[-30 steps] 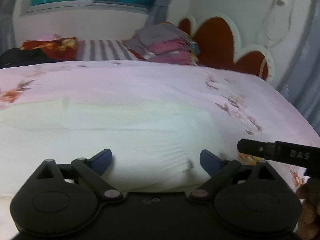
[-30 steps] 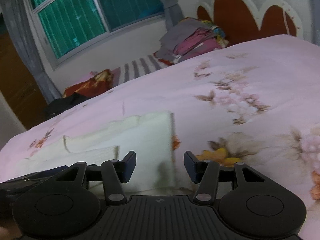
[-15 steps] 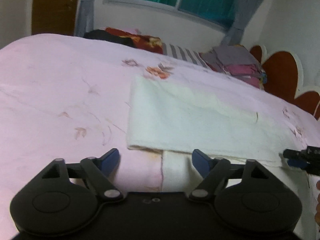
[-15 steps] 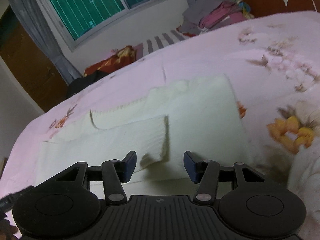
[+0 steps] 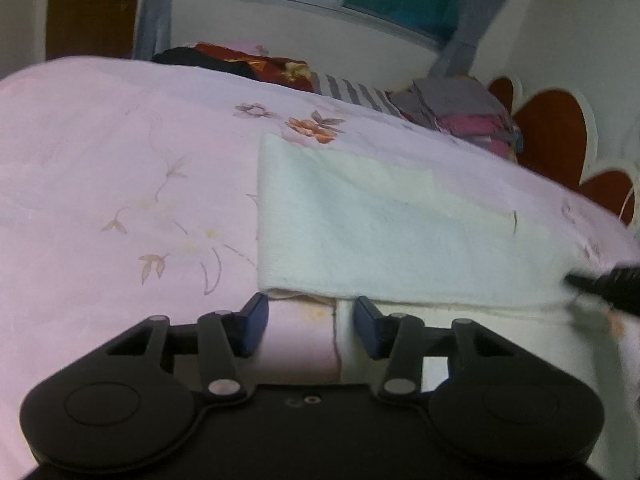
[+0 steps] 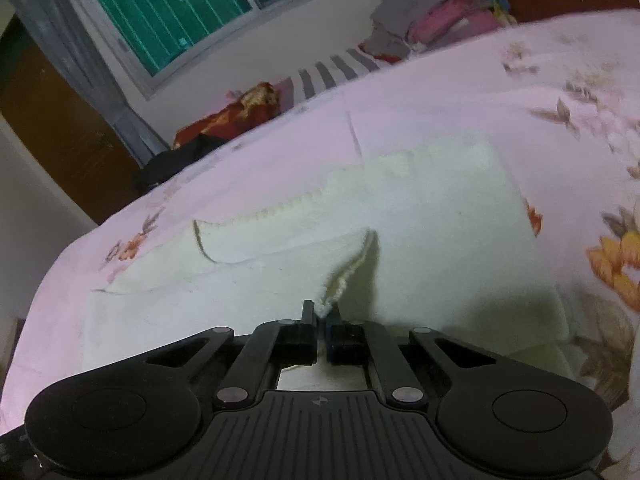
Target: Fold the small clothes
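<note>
Pink floral bedsheet (image 6: 440, 92) carries cream garment (image 6: 420, 216); no legible writing. Right gripper (image 6: 322, 330) just clenched on its corner; left gripper (image 5: 307, 322), closing, straddles its edge unclamped.

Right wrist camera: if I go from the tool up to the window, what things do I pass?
Right tool pinching the cream cloth's corner → cream cloth → pink flowered bedsheet → red patterned fabric → green window.
</note>
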